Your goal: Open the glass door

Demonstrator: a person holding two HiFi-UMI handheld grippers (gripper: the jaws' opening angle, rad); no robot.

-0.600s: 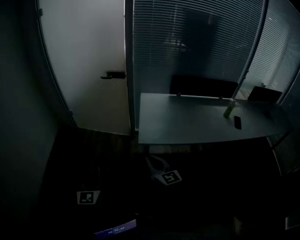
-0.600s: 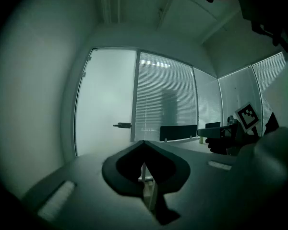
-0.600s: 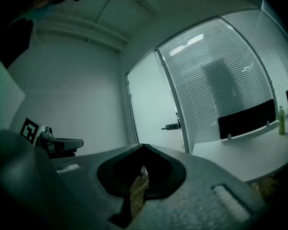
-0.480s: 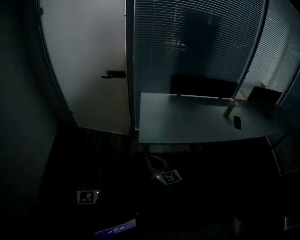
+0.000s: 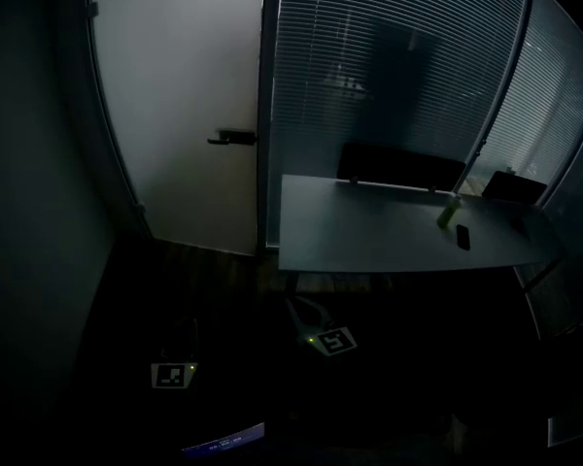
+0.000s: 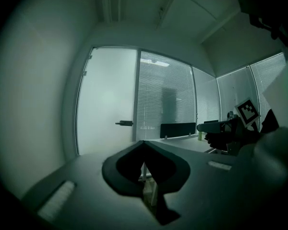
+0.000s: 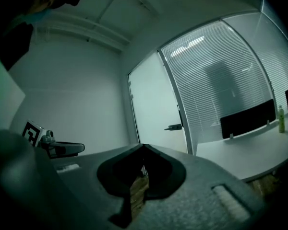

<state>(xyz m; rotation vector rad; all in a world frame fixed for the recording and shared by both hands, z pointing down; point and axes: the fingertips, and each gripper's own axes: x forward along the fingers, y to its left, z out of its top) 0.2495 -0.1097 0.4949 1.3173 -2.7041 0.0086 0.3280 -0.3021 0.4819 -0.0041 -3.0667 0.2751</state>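
So the glass door (image 5: 185, 115) is the frosted panel at the far left of the room. It sits next to a partition covered in blinds (image 5: 389, 66), and its dark lever handle (image 5: 233, 138) is on the edge nearest that partition. Both grippers are well short of it, held low and roughly level with open floor between them and the door. The left gripper (image 6: 143, 143) has its jaws pressed together with nothing in them. In its own view the door is straight ahead, a bit left of the tips, and the handle shows just above them but far behind. The right gripper (image 7: 143, 146) is clenched empty too, and from there the door and handle are ahead and slightly to the right. Each gripper also shows up at the edge of the other's view, side by side and apart. From the head view the room is really dark, so all I can pick out of the tools is the two marker cubes (image 5: 173, 375) and a pale bit of the right one's frame, no jaws. The door looks closed against its frame, though I wouldn't swear to it in this light. To the right there's a desk (image 5: 369, 241) with a small green bottle (image 5: 448, 212) and a dark flat thing (image 5: 462, 238) beside it, too small to identify. The right end of the desk and the floor under it are lost in shadow.
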